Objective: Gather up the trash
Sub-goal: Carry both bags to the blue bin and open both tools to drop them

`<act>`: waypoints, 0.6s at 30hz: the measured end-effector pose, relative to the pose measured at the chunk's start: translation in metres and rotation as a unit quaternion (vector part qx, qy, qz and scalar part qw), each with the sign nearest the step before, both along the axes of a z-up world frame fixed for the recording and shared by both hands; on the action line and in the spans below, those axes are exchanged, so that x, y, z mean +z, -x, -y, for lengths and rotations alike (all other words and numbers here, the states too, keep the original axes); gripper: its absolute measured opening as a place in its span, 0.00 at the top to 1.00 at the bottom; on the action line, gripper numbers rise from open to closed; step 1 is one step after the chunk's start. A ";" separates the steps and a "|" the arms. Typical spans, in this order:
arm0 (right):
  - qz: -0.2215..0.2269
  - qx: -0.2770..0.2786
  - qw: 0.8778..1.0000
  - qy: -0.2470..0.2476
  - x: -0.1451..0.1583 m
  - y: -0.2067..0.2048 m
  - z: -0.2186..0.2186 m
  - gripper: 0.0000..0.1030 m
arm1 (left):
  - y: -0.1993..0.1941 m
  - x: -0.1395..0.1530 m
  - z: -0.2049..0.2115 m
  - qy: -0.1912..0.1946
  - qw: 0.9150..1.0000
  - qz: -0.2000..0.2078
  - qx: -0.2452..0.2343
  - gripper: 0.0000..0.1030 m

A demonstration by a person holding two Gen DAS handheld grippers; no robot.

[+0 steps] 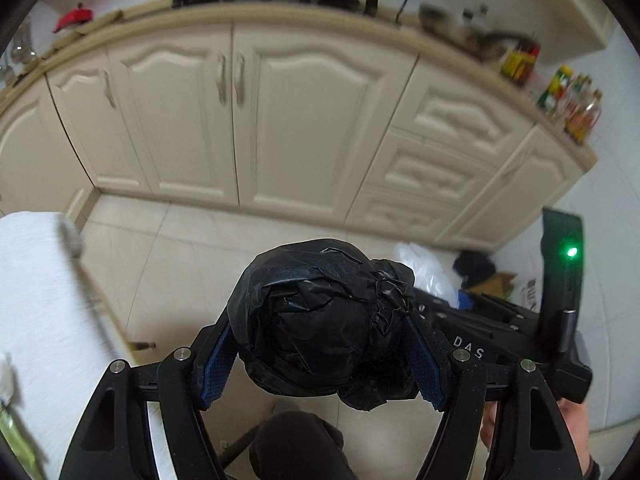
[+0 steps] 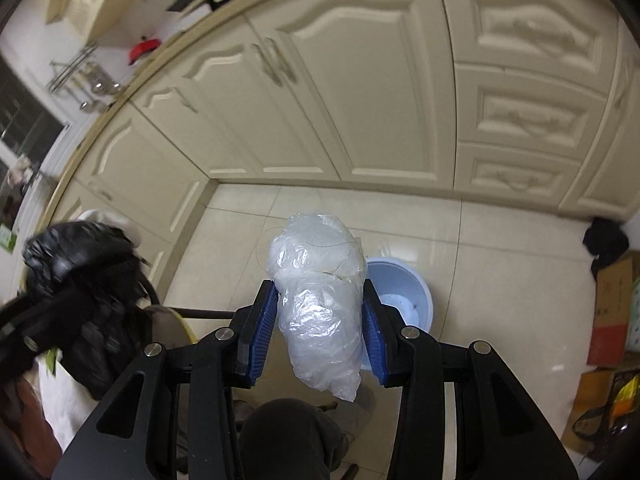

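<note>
A: Left tool [image 1: 320, 354]?
B: Clenched on a black bag [image 1: 320, 320], crumpled into a ball, pressed between the blue pads [image 1: 216, 364]. Held in the air over the floor [image 1: 176, 264], with cabinets [image 1: 248, 120] at 12 o'clock.

A: Right tool [image 2: 318, 340]?
B: Gripping a clear bag [image 2: 320, 300], wadded and upright, squeezed between both blue pads [image 2: 260, 332], its lower end hanging out below them.

A: Anything below it?
B: A blue bin [image 2: 404, 288] on the floor [image 2: 500, 256], at 1 o'clock from the clear bag and partly hidden behind it. Something white inside at the bottom; cannot tell what.

A: Visible from the other side?
B: From the right wrist, the black bag [image 2: 72, 252] shows at 9 o'clock, blurred, with the left tool [image 2: 60, 312] under it. From the left wrist, the clear bag [image 1: 428, 268] peeks out at 3 o'clock of the black ball.

A: Rest of the room?
B: Bottles [image 1: 572, 108] on the counter [image 1: 480, 72] at 2 o'clock, a red item [image 1: 74, 18] at 10 o'clock. Cardboard [image 2: 612, 308] on the floor at 3 o'clock in the right view. A dark knee [image 2: 288, 440] at 6 o'clock.
</note>
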State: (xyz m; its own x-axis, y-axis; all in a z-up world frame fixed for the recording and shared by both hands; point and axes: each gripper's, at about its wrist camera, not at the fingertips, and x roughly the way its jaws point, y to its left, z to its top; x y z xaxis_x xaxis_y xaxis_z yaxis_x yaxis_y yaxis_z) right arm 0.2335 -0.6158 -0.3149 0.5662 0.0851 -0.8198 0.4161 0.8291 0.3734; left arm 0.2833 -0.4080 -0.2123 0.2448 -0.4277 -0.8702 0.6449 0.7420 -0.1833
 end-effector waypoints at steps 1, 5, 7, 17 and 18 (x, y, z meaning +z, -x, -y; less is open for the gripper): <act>-0.004 -0.003 1.000 -0.005 -0.006 -0.003 0.004 0.60 | -0.007 -0.011 0.010 -0.012 1.000 -0.013 -0.002 0.32; -0.030 -0.015 0.999 -0.027 -0.035 -0.018 0.021 0.58 | -0.054 -0.040 0.057 -0.053 0.998 -0.027 -0.001 0.29; -0.041 -0.018 0.998 -0.043 -0.049 -0.023 0.027 0.56 | -0.070 -0.054 0.076 -0.083 0.996 -0.033 -0.002 0.26; -0.050 -0.064 0.995 -0.065 -0.063 -0.016 0.039 0.03 | -0.066 -0.036 0.095 -0.091 0.996 0.015 0.006 0.01; -0.049 -0.066 0.995 -0.064 -0.061 -0.013 0.038 0.00 | -0.059 -0.029 0.089 -0.084 0.996 0.018 0.009 0.01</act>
State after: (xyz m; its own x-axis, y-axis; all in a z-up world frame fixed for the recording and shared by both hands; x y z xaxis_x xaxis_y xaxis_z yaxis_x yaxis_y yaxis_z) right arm 0.2469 -0.6539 -0.3755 0.4979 0.1229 -0.8585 0.5580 0.7124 0.4256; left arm 0.3428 -0.4970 -0.2417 0.2837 -0.2716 -0.9196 0.6346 0.7721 -0.0322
